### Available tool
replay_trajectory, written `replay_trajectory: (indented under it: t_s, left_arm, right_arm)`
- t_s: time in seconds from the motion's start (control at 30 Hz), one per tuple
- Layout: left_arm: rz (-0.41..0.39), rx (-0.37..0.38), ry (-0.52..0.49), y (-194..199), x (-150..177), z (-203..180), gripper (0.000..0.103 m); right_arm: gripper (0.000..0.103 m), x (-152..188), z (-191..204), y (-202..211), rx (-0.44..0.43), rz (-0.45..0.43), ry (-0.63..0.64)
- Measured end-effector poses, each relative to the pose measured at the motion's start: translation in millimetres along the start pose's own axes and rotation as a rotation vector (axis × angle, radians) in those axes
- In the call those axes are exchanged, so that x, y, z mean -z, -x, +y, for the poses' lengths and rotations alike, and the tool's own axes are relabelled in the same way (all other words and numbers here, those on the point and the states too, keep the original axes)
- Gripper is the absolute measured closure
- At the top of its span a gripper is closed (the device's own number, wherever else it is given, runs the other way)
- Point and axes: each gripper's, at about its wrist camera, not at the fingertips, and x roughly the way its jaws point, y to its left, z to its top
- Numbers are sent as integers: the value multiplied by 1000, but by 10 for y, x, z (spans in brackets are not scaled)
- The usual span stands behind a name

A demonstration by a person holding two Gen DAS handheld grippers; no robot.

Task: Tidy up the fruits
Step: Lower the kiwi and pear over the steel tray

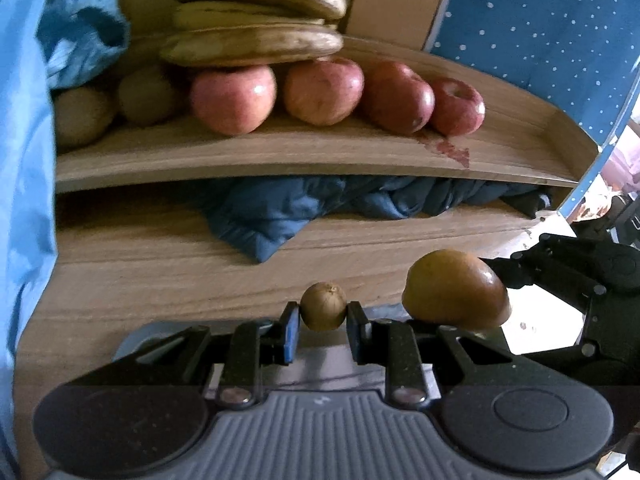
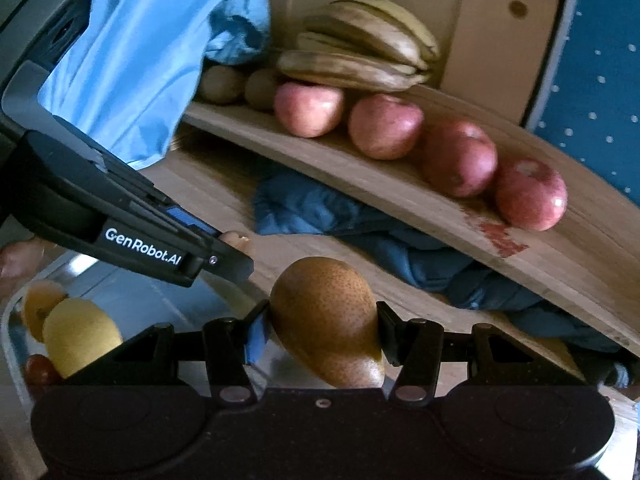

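Observation:
My left gripper [image 1: 323,314] is shut on a small brown kiwi [image 1: 323,306], held in front of a wooden shelf [image 1: 280,160]. My right gripper [image 2: 324,328] is shut on a brown pear [image 2: 326,320]; the pear also shows in the left wrist view [image 1: 456,290], to the right of the kiwi. On the shelf lie several red apples [image 1: 234,98] in a row, two kiwis [image 1: 146,94] to their left and a bunch of bananas [image 1: 256,12] resting on top. The left gripper body [image 2: 160,236] crosses the right wrist view at left.
A metal tray [image 2: 132,304] at lower left holds a yellow pear [image 2: 78,336] and other fruit. A dark blue cloth [image 1: 280,216] lies under the shelf. Light blue fabric [image 1: 24,160] hangs at left. A red stain [image 1: 452,150] marks the shelf's right part.

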Motion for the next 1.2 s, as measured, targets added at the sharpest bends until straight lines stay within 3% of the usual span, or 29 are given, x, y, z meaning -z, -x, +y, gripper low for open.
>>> replay_trajectory:
  t_s: [0.6, 1.2]
  left_arm:
    - [25, -62, 75, 167, 309, 293, 76]
    - [33, -117, 132, 202, 369, 520, 75]
  right_arm:
    - [47, -9, 407, -91, -116, 29, 56]
    - [47, -96, 595, -247, -177, 49, 82]
